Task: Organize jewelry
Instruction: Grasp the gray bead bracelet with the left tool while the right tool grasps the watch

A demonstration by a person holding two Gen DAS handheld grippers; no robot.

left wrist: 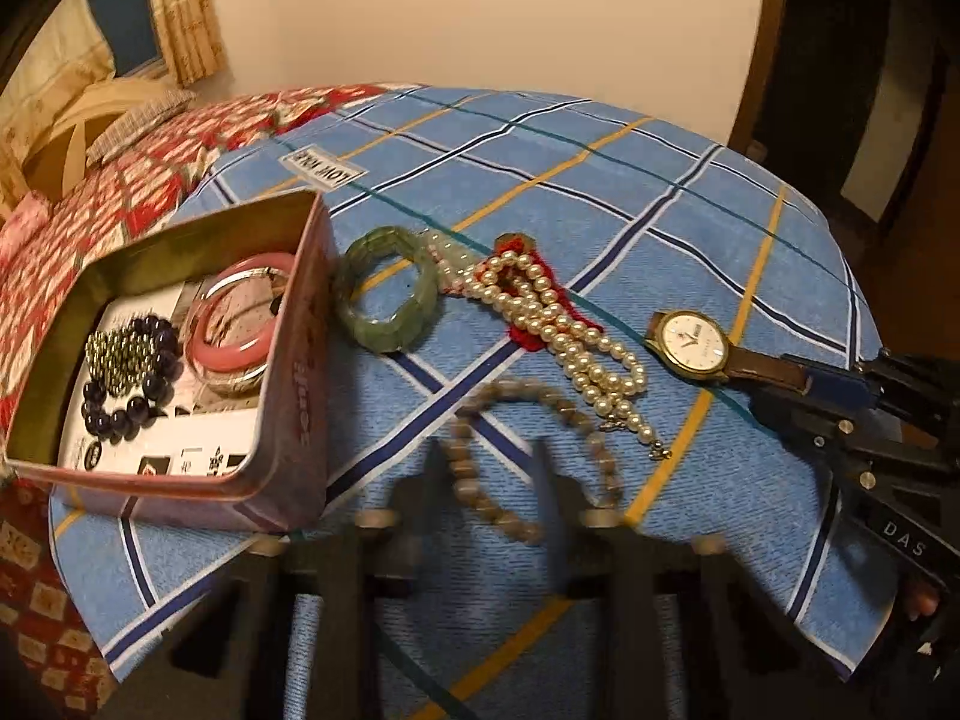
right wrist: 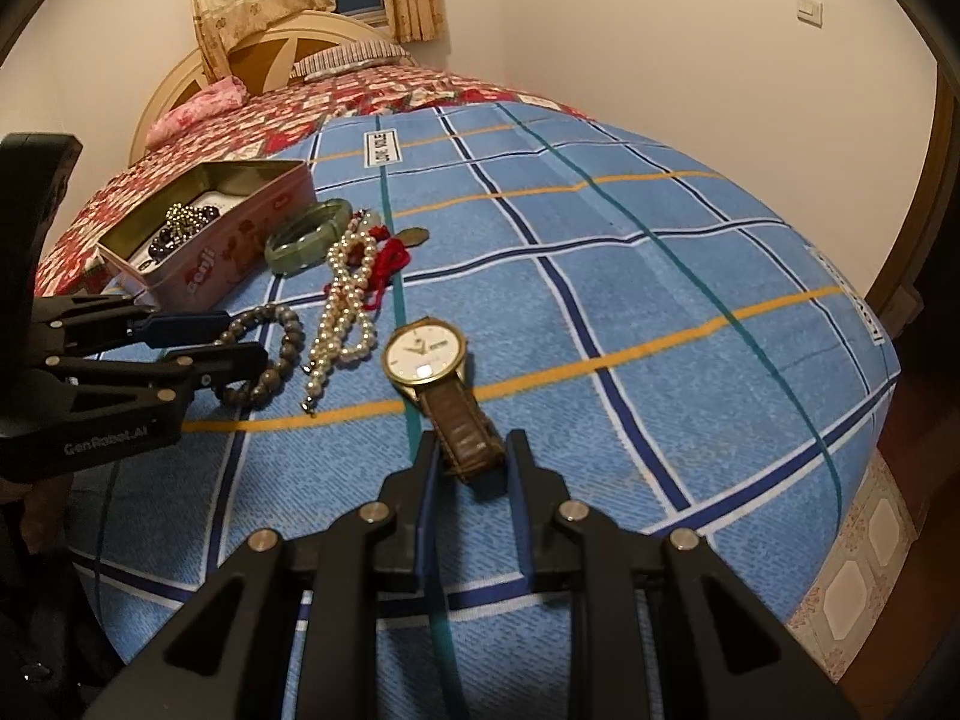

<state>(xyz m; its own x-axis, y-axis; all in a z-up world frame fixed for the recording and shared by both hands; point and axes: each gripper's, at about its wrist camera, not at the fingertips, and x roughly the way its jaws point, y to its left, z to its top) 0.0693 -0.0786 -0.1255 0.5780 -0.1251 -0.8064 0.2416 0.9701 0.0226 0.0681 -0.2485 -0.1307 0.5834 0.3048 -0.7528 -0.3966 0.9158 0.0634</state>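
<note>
A grey bead bracelet (left wrist: 564,405) (right wrist: 288,342) lies on the blue checked sheet (left wrist: 600,192). My left gripper (left wrist: 489,480) (right wrist: 240,337), blurred in its own view, is shut on the bracelet's near arc. A gold watch (left wrist: 690,339) (right wrist: 423,354) lies face up, and my right gripper (right wrist: 473,450) (left wrist: 804,390) is shut on its brown strap. Between them lie a pearl necklace (left wrist: 564,336) (right wrist: 342,324) over a red cord (left wrist: 543,267) and a green bangle (left wrist: 393,339) (right wrist: 300,246). The pink tin (left wrist: 294,390) (right wrist: 228,246) holds a pink bangle (left wrist: 222,354) and dark beads (left wrist: 120,414).
A pale bead strand (left wrist: 447,252) lies behind the pearls. The bed's red patterned quilt (right wrist: 372,90) and pillow are beyond the tin. The mattress drops off on the right to a tiled floor (right wrist: 864,588), and a wooden door frame (right wrist: 942,180) stands there.
</note>
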